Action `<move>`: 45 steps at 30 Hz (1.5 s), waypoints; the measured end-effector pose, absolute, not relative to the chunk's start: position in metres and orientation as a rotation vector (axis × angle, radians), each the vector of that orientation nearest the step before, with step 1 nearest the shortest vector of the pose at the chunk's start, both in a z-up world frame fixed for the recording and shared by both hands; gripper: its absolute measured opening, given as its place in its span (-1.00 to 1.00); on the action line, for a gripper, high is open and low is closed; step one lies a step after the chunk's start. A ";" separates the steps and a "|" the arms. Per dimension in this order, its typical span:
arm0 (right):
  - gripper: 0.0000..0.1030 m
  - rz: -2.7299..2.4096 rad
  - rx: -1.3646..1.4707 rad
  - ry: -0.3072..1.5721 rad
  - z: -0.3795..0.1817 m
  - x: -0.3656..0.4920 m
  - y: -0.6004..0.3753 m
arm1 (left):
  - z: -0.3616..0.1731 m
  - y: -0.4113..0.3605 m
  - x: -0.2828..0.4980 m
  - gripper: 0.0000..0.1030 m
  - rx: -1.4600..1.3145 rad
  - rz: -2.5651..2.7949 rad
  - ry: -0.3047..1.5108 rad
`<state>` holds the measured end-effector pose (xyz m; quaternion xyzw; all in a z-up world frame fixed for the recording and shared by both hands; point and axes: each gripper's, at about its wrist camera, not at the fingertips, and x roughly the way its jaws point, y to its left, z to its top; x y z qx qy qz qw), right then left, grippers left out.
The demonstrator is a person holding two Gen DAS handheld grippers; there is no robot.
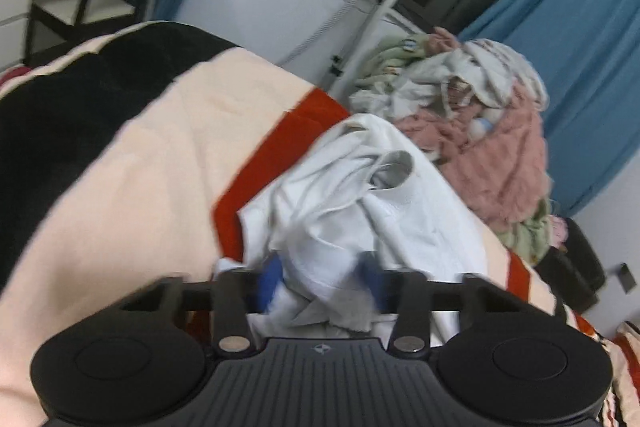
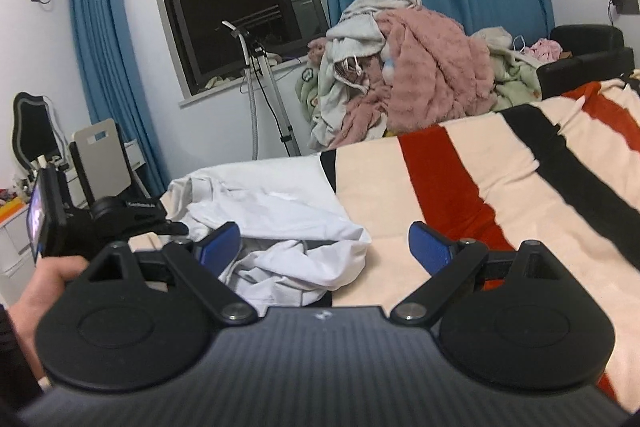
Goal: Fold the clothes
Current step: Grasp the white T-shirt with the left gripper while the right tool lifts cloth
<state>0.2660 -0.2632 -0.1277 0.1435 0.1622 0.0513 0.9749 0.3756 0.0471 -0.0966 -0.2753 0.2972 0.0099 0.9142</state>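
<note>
A crumpled white garment (image 1: 360,211) lies on a striped cream, red and black blanket (image 1: 160,155). In the left wrist view my left gripper (image 1: 320,279) has its blue-padded fingers closed on a bunch of the white cloth. In the right wrist view my right gripper (image 2: 326,247) is open, its blue pads (image 2: 430,247) wide apart, just above the near edge of the same white garment (image 2: 276,227). The left gripper's body (image 2: 100,223) and the hand holding it show at the left of that view.
A heap of pink, white and green clothes (image 2: 408,83) is piled at the far side of the bed, also in the left wrist view (image 1: 472,131). A white stand (image 2: 264,87), dark window, blue curtains and a black chair (image 2: 588,47) lie behind.
</note>
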 end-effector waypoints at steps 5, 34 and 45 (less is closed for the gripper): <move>0.80 0.094 0.299 0.306 -0.140 0.278 -0.264 | -0.078 0.035 0.354 -0.85 -0.452 -0.005 0.532; 0.80 0.349 0.123 0.306 -0.132 0.217 -0.146 | -0.008 0.034 0.086 -0.87 -0.258 -0.276 0.266; 0.79 0.288 0.288 0.352 -0.139 0.269 -0.183 | -0.040 0.029 0.111 -0.87 -0.207 -0.237 0.356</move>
